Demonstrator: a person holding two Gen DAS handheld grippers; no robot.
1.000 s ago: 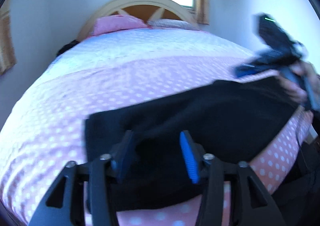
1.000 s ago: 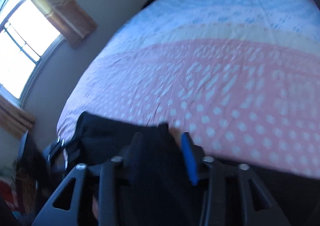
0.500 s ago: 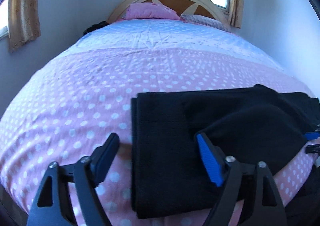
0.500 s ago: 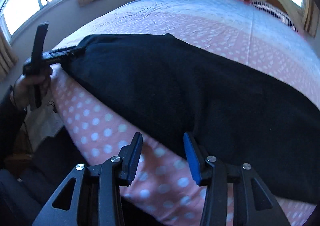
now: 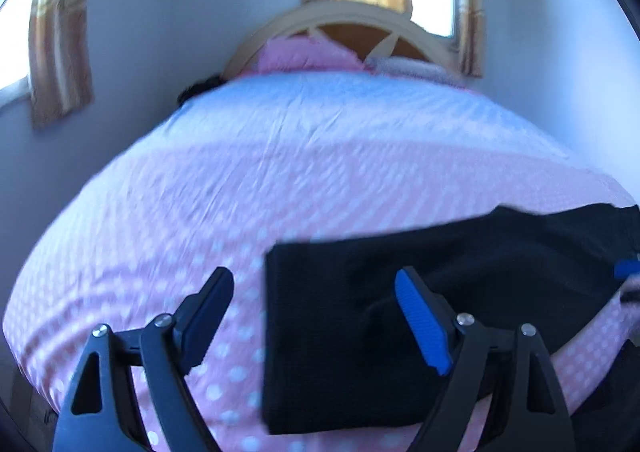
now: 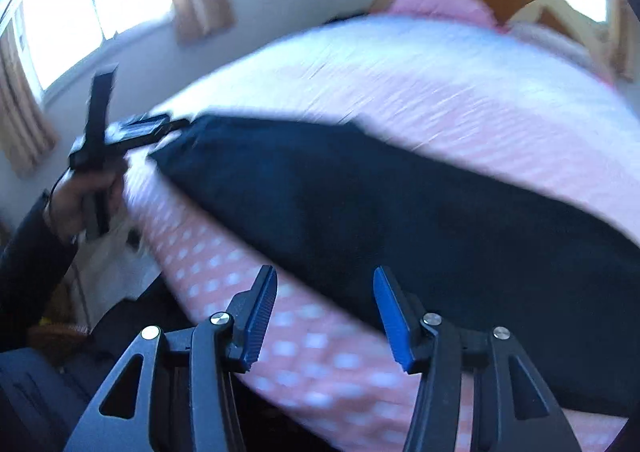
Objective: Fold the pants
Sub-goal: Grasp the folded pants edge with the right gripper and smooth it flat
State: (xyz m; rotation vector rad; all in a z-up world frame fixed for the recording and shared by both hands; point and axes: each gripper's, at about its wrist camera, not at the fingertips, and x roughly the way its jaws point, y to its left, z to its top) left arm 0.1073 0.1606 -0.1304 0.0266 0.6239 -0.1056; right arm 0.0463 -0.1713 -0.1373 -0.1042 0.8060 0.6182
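Basically, the bed (image 5: 248, 188) with its pink dotted spread filled both views, headboard (image 5: 348, 18) and pink pillow (image 5: 304, 54) at the far end. The pants (image 5: 400, 292) lay flat along the bed's near edge as a long black band, apparently already doubled leg on leg; the squared end faced the left side, probably laid out that way so the next fold can run end to end. Both views were motion-blurred, so fabric detail was unreadable. Left claw (image 5: 316, 316) was spread wide and empty, hovering over that squared end, one finger over bare spread, the other over cloth. Right claw (image 6: 324, 316) was also spread and empty, just off the pants' near edge. The person's hand (image 6: 82, 198) gripped the left tool's handle.
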